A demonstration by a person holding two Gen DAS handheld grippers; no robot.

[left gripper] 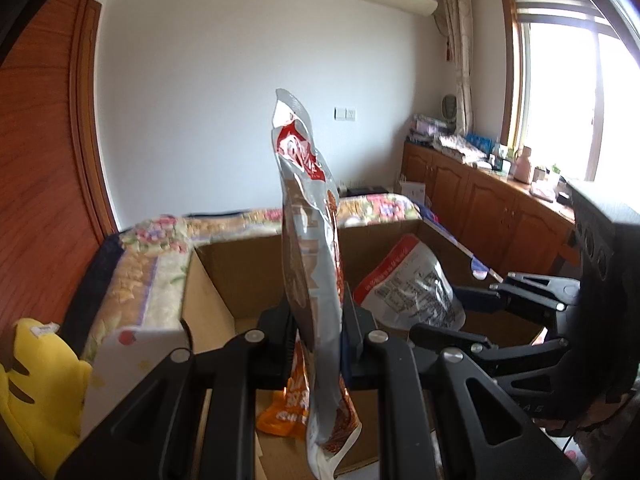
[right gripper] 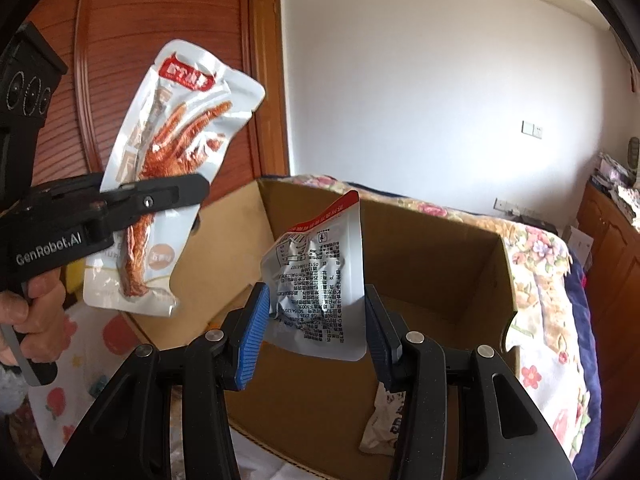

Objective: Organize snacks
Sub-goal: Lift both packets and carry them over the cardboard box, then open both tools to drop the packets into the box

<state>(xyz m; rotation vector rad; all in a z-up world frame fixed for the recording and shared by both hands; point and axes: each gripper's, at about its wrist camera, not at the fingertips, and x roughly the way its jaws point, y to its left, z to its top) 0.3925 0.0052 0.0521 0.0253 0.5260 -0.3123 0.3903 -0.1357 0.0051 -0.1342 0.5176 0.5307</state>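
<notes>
My left gripper is shut on a silver snack pouch with a red label, held upright and edge-on above an open cardboard box. In the right wrist view this pouch shows a printed chicken claw, clamped by the left gripper. My right gripper holds a second silver pouch with a red top and printed back between its pads, over the box. It also shows in the left wrist view, with the right gripper beside it.
An orange snack pack and a pale pack lie inside the box. The box sits on a floral-covered bed. A yellow plush is at left. Wooden cabinets with clutter stand under the window. A wooden wardrobe is behind.
</notes>
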